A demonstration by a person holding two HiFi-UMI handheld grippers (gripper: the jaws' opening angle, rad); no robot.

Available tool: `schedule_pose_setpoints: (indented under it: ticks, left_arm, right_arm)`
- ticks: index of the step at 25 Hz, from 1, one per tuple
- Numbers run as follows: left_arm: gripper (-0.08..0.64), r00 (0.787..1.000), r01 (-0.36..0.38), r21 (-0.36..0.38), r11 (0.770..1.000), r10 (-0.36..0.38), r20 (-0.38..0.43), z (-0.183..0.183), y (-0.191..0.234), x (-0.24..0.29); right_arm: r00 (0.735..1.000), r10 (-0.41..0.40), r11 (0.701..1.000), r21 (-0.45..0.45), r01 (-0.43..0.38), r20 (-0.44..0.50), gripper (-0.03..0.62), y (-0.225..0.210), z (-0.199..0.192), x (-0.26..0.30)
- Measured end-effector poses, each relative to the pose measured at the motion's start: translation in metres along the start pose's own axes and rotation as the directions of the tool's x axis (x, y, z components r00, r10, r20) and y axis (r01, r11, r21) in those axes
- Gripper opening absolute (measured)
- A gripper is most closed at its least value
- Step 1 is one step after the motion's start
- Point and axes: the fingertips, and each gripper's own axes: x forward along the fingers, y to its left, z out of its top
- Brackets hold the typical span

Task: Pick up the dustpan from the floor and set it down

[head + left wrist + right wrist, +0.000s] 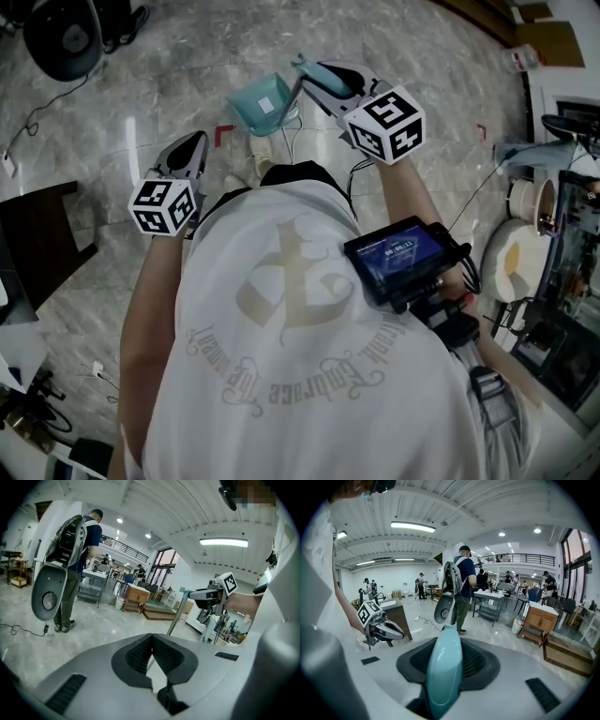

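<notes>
The dustpan (pixel 262 102) is teal, with a thin pole and a teal handle (pixel 325 77). In the head view it hangs above the marble floor, ahead of the person. My right gripper (pixel 317 73) is shut on the handle (pixel 443 666), which fills the gap between its pads in the right gripper view; the pan is hidden there. My left gripper (pixel 187 148) is to the left of the pan and apart from it. Its pads meet at the tips with nothing between them (pixel 151 638). The left gripper view shows the right gripper (pixel 212 595) and the pole (pixel 177 616) below it.
A black fan (pixel 64 36) stands at the far left, and a dark cabinet (pixel 37 234) at the left. Shelves and bowls (pixel 539 202) crowd the right edge. A person with a backpack (pixel 461 585) stands by tables beyond. A cable (pixel 37 108) lies on the floor.
</notes>
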Motion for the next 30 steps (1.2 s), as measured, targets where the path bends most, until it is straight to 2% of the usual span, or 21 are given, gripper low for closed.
schedule_pose_setpoints:
  ticks: [5,11,24,30]
  left_arm:
    - [0.012,1.0,0.021,0.009,1.0,-0.021,-0.019,-0.012,-0.009,0.005]
    - [0.012,0.997,0.058,0.036,0.998,-0.056,-0.047,-0.016,-0.033,0.029]
    - [0.012,0.991,0.109,0.074,0.991,-0.103,-0.086,-0.011,-0.033,0.049]
    - [0.012,0.986,0.14,0.084,0.987,-0.132,-0.1,-0.014,-0.042,0.06]
  right_arm:
    - [1.0,-0.024,1.0,0.018,0.024,0.001,0.138,0.0,-0.016,-0.009]
    - [0.999,-0.047,0.997,0.054,0.047,-0.004,0.138,-0.021,-0.045,-0.026]
    - [0.995,-0.09,0.993,0.075,0.092,-0.03,0.138,-0.031,-0.06,-0.028]
    - [0.992,-0.112,0.991,0.064,0.116,-0.065,0.138,-0.031,-0.081,-0.027]
